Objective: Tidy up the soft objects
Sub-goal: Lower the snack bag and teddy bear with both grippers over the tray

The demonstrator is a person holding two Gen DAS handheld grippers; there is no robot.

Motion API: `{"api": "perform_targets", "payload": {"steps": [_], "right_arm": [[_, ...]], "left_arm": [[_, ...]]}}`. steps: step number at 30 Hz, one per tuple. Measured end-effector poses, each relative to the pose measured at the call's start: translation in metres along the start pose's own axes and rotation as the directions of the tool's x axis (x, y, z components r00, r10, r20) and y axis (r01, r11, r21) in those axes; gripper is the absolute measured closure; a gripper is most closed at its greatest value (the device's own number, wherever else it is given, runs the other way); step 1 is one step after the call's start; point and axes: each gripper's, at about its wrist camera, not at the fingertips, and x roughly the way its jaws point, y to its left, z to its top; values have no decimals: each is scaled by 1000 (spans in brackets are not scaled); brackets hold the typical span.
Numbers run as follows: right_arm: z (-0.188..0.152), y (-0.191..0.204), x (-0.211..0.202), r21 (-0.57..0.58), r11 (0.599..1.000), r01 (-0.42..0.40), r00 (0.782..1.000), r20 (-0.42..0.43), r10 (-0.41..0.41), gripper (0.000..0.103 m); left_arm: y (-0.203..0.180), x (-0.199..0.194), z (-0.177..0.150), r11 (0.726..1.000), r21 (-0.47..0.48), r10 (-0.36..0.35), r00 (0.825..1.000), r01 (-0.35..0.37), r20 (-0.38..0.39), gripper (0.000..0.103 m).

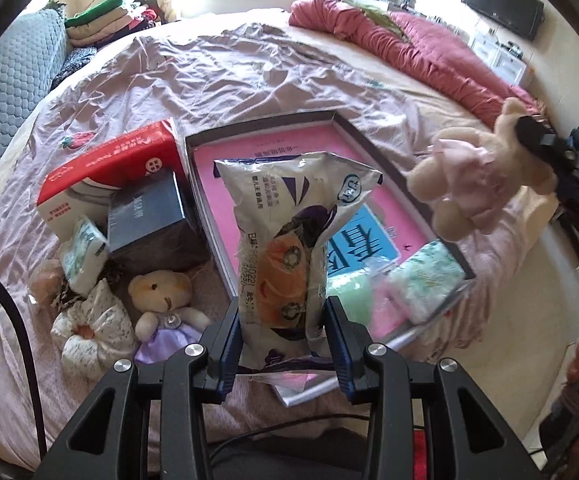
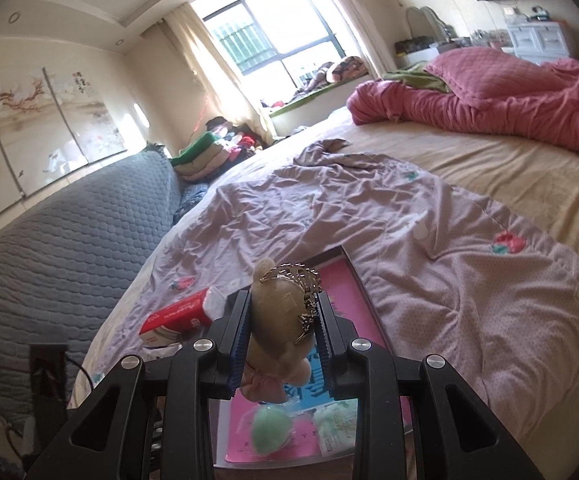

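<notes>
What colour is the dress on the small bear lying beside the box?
Pale purple dress on the cream bear; clearest in the left wrist view.

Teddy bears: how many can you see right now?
2. One teddy bear in pink is held in the right gripper above the box; the bear in purple lies on the bed left of it. Others may be hidden.
</notes>
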Motion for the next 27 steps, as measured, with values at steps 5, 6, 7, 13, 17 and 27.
{"api": "perform_targets", "payload": {"steps": [5, 6, 7, 13, 17, 27], "right_arm": [[-3, -10, 6, 22, 1000, 14, 1000, -5, -14, 72], [-3, -11, 8, 27, 1000, 14, 1000, -9, -13, 72], [-4, -14, 10, 32, 999, 19, 1000, -12, -19, 72], [-10, -26, 21, 68, 996, 50, 999, -21, -48, 72], [-13, -32, 29, 78, 995, 61, 998, -33, -58, 72], [-18, -35, 48, 77, 994, 73, 996, -58, -68, 72]], "left_arm": [[-5, 20, 4, 1000, 16, 14, 999, -13, -37, 63], [-6, 23, 3, 1000, 20, 10, 999, -9, -45, 63], [-9, 26, 3, 1000, 22, 8, 999, -7, -51, 63], [-12, 38, -4, 999, 22, -24, 996, 26, -87, 63], [-15, 43, -7, 999, 29, -30, 994, 33, -103, 63], [-16, 54, -13, 999, 27, -40, 989, 44, -140, 63]]}}
